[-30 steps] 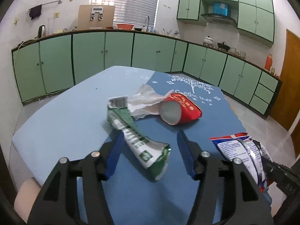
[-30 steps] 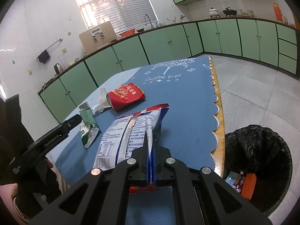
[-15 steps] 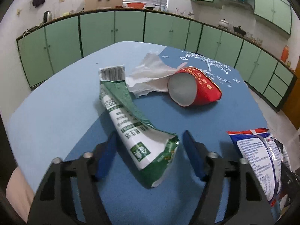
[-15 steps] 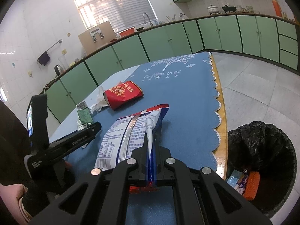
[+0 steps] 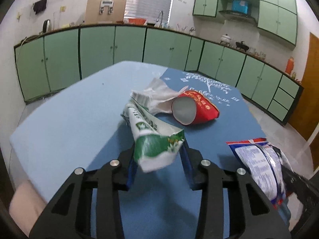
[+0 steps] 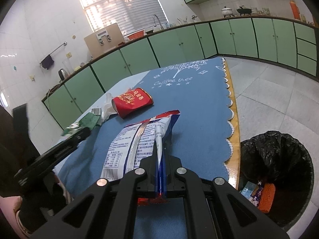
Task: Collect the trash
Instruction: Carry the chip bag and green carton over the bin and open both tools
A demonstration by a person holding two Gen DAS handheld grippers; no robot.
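A: On the near half of the table [image 5: 65, 119], what is each claw doing?

B: Left gripper [image 5: 158, 155] has its 2 fingers pressed against the sides of the green wrapper [image 5: 153, 139], pinching its near end; the wrapper's far end points toward the tissue [image 5: 159, 96]. Right gripper [image 6: 159, 171] is pressed together on the edge of the chip bag [image 6: 139, 145], which stands out ahead of it over the cloth.

A: Which step is this?

B: I judge both hands are loaded, so the pickup is done and the carry to the bin [image 6: 279, 171] comes next. It sits on the floor, right of the table, black liner open, some rubbish already inside.

A: What does the move call for?

B: Swing each claw right past the scalloped edge, get over the liner's mouth, then spread the fingers. The wrappers are light and may cling or drift.

A: Anything left?

B: The red cup [image 5: 196, 109] on its side and the tissue, touching each other, farther along.
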